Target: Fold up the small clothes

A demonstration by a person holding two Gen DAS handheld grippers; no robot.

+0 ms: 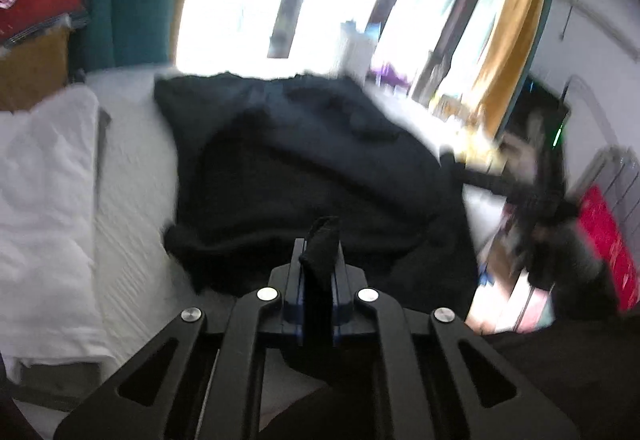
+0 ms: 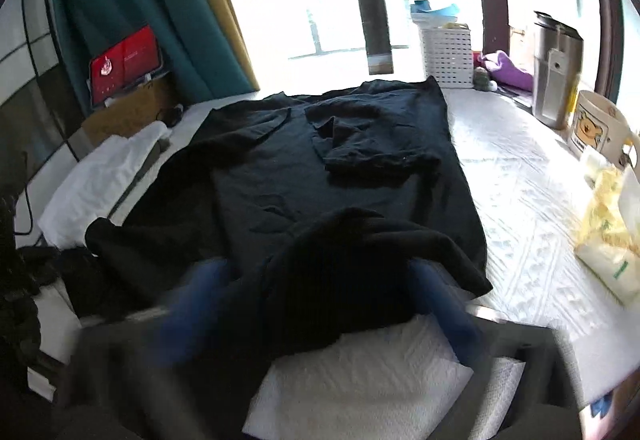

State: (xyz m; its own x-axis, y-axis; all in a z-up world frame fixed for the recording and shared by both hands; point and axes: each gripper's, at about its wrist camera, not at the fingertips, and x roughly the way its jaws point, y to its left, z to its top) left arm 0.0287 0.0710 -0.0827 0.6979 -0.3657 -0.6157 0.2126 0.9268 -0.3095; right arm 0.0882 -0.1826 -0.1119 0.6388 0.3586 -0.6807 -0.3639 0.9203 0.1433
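Both views: black garment (image 2: 320, 160); left gripper (image 1: 320, 260) pinching fold.

One black garment (image 2: 304, 176) lies ahead of the tool. One white pillow (image 2: 100, 176) sits off to its left. One white slatted basket (image 2: 446, 56) stands far ahead, one steel canister (image 2: 556, 72) to the right, one bear-printed tub (image 2: 596, 124) beside that. One red box (image 2: 124, 60) far left.
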